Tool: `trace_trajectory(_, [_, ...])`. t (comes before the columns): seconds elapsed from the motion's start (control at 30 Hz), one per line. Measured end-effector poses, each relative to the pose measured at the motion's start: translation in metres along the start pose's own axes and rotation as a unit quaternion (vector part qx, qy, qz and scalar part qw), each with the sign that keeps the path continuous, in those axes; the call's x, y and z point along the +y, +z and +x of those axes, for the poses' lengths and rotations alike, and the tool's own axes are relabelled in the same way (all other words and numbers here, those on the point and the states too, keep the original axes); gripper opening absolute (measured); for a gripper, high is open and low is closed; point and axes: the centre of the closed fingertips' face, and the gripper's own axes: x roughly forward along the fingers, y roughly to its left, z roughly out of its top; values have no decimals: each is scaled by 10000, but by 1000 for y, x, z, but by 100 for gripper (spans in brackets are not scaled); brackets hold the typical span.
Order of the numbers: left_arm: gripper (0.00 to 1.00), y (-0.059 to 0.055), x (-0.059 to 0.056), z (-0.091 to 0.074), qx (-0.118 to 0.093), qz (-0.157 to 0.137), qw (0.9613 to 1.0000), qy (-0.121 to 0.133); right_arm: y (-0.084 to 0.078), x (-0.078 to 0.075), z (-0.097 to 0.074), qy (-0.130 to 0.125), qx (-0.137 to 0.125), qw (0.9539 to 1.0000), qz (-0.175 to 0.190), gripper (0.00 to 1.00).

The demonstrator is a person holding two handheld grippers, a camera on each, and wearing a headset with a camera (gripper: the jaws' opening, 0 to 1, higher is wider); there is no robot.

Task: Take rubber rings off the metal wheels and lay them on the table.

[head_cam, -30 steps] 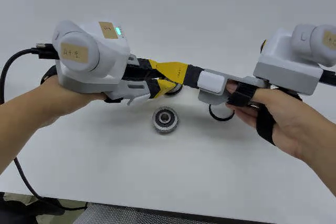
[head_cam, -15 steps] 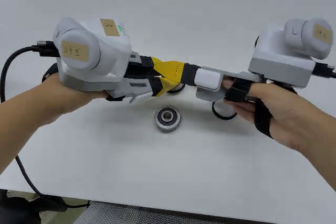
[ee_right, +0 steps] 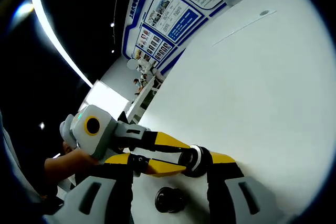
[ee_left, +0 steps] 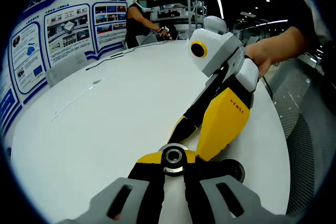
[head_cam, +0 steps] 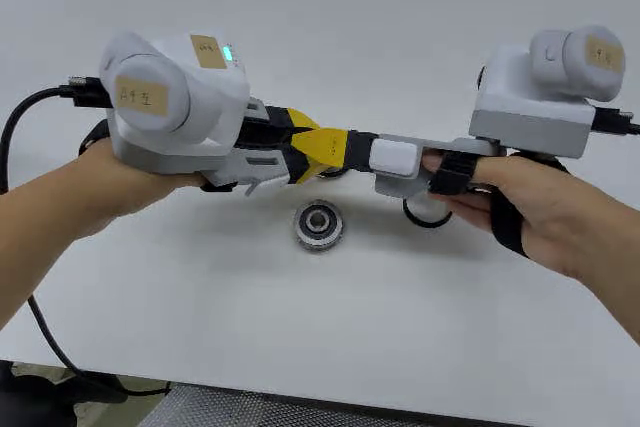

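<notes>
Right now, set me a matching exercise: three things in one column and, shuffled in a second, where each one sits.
Things:
1. loose rubber ring
2. free wheel
3. held wheel

Places:
A. between the left gripper's jaw tips
B. flat on the table, beneath the right hand
C. on the table in the open, nearer the person, touched by nothing

Pairs: 1-B; 2-C; 3-A

Three cameras, all close in
Headset looks down from the near edge of the table [head_cam: 320, 367]; gripper cameras face each other, sharing the wheel [ee_left: 173, 158] between them
</notes>
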Motion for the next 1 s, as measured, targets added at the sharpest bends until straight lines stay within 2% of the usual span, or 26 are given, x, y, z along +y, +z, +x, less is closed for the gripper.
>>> trace_trajectory(0.1, [13, 0, 0, 0, -1, -4, 10000, 1, -5, -3, -2, -62, 163, 9998, -57, 57])
trace_trajectory(0.43, [13, 0, 0, 0, 4, -11, 10000, 4, -8, -1, -5, 35, 180, 9998, 27, 53])
trace_trajectory(0.6, [13, 0, 0, 0, 3, -13, 10000, 3, -11, -3, -8, 117, 188, 9994, 261, 50])
trace_trajectory(0.7, [13, 0, 0, 0, -1, -13, 10000, 1, -9, -8, -10, 69, 19, 9984, 553, 44])
trace_trajectory(0.8, [13, 0, 0, 0, 0, -10, 10000, -1, -9, -11, -11, 67, -39, 9981, 612, 39])
trace_trajectory(1.0, [13, 0, 0, 0, 4, -6, 10000, -10, -8, -10, -11, 51, -91, 9979, 633, 38])
